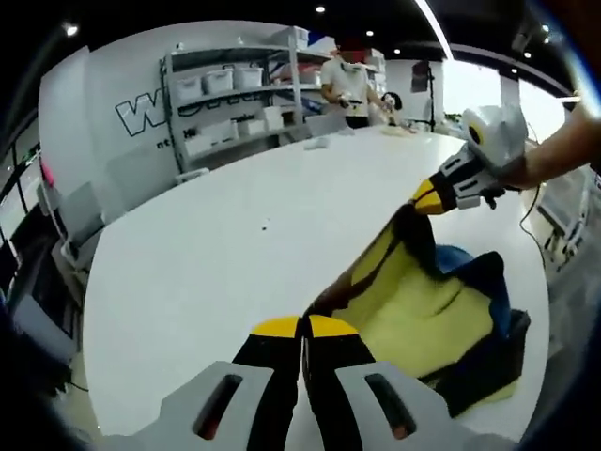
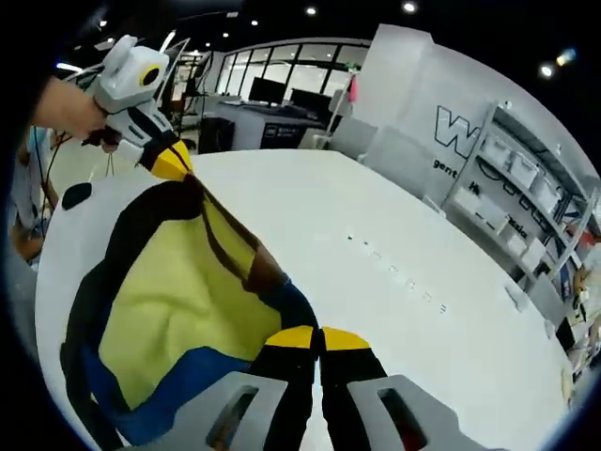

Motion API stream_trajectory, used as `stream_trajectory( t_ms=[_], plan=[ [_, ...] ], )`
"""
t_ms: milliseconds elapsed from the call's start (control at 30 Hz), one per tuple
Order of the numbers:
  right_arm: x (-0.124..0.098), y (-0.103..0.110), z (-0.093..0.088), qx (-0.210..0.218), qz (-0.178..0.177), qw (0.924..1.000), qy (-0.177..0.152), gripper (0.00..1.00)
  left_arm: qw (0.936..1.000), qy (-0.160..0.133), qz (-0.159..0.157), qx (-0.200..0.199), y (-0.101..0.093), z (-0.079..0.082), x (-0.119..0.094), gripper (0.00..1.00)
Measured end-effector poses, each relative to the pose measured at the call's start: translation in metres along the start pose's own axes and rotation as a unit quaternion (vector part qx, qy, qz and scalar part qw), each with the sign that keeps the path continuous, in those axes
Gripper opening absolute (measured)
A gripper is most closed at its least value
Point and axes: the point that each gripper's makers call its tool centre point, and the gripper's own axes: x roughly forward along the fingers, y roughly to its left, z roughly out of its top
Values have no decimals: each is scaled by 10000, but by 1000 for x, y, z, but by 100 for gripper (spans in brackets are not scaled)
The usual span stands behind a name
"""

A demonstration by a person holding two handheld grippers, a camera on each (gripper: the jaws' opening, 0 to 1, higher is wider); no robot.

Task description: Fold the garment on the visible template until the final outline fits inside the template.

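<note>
Yellow garment (image 2: 178, 310) edge pinched between both fingers.

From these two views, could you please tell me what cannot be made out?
- Template: no outline shows on the table in either view; the garment may cover it.
- Garment's lower edge: cut off by the rim in the right gripper view.
- Wall lettering: partly hidden by shelving, left gripper view.

Left gripper (image 1: 301, 325) and right gripper (image 2: 320, 336), fingers closed, raised well apart, hand-held.
</note>
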Motion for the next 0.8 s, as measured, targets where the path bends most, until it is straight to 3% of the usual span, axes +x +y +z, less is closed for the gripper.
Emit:
stream_trajectory(
  t_ms=[33,67,167,500,800],
  plan=[
    [2,3,-4,458,38,9989,-3,0,10000,45,-11,-74,0,-4,2,3],
    [3,4,-5,658,68,9978,-23,0,9998,67,-56,-154,-2,-6,3,3],
    [6,0,-13,554,5,9985,5,0,9992,4,-174,-368,-3,-11,6,3],
    [19,2,-28,1041,-44,9944,185,0,9929,100,29,-1188,9,-33,10,3],
    [18,0,-27,920,-209,9953,213,2,9935,48,305,-1093,21,-30,5,11]
  ],
)
